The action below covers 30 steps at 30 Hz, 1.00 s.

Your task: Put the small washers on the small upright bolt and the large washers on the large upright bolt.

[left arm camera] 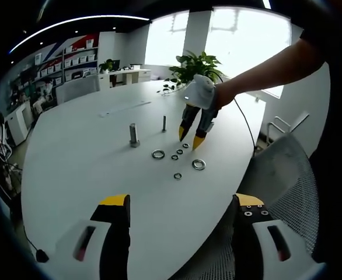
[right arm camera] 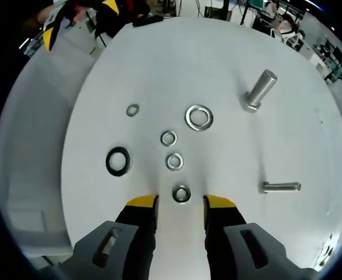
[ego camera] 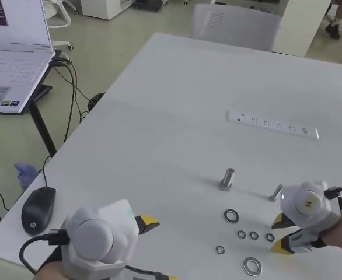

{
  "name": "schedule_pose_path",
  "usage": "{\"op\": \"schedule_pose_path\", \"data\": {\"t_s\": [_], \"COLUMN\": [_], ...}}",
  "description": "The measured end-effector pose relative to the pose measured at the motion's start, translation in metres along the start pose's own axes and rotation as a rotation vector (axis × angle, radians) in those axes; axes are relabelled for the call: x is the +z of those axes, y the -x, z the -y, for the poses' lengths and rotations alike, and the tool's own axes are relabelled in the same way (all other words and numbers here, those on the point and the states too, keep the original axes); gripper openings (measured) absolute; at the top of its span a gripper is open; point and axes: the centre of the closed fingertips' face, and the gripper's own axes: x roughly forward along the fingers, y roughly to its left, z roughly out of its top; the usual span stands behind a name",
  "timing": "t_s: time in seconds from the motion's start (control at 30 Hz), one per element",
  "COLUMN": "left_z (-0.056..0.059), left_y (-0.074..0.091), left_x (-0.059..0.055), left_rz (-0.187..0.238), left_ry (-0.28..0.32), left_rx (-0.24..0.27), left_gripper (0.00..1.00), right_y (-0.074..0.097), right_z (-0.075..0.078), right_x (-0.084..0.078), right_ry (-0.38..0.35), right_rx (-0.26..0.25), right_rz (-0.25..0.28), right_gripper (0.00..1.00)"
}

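Note:
Two bolts stand upright on the white table: a large bolt and a thin small bolt. Several washers lie flat in front of them, among them a large washer, another large washer and a small washer. My right gripper is open and low over the table, with that small washer just ahead between its fingertips. My left gripper is open with nothing in it, well back from the washers.
A white power strip lies behind the bolts. A black mouse sits near the table's left edge, with a laptop on a side stand beyond it. A grey chair stands at the far end.

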Motion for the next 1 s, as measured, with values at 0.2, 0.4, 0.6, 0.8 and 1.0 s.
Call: {"op": "schedule_pose_path", "data": {"t_s": [0.2,0.4,0.6,0.8,1.0], "left_z": [-0.011,-0.026,-0.032,-0.036,-0.033], "left_y": [-0.002,-0.005,-0.004,-0.007,-0.010], "left_x": [-0.005,-0.012,-0.010,-0.011,-0.008], "left_rz": [-0.029,-0.072,-0.088,-0.119,-0.110], "left_ry": [-0.039,-0.078,-0.116,-0.168,-0.158], "left_rx": [0.023,0.054,0.063,0.062,0.058], "left_gripper": [0.78,0.90,0.90,0.89,0.84], "right_y": [0.000,0.000,0.000,-0.001,0.000], "right_z": [0.001,0.001,0.001,0.000,0.002], "right_x": [0.001,0.003,0.003,0.004,0.004], "right_ry": [0.007,0.010,0.045,0.055,0.076], "right_rx": [-0.005,-0.011,-0.012,-0.007,-0.006], "right_rz": [-0.011,-0.018,-0.036,-0.063,-0.092], "right_gripper": [0.27,0.20,0.16,0.15,0.13]}}
